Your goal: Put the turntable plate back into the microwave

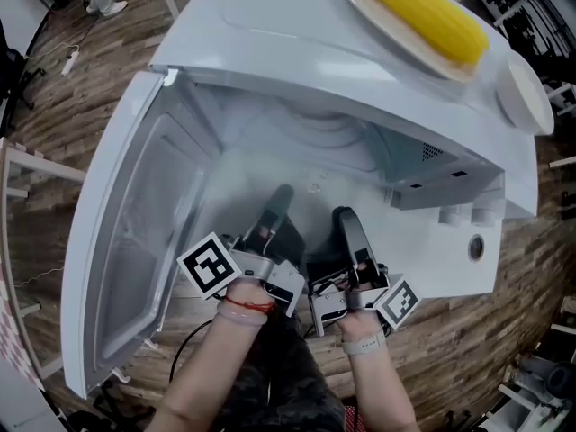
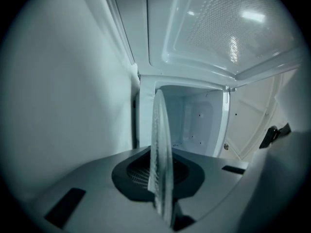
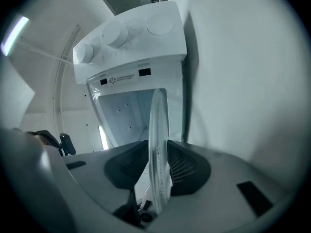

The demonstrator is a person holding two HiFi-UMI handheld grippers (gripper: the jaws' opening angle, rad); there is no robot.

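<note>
The clear glass turntable plate point(image 2: 160, 149) shows edge-on in both gripper views, standing between each pair of jaws. In the left gripper view my left gripper point(image 2: 163, 178) is shut on its rim, with the dark pads point(image 2: 138, 171) pressed to the glass. In the right gripper view the plate point(image 3: 158, 140) sits between the jaws of my right gripper point(image 3: 158, 171), which are open, with a slit of light beside the left pad. From the head view both grippers, left point(image 1: 277, 207) and right point(image 1: 346, 223), reach into the open white microwave point(image 1: 270, 34). The glass itself is hard to make out there.
The microwave door point(image 1: 135, 241) hangs open at the left. On top of the oven lies a cob of corn point(image 1: 423, 12) on a plate, with a white dish point(image 1: 526, 93) beside it. The control panel with knobs point(image 3: 116, 33) flanks the cavity on the right. Wood floor surrounds it.
</note>
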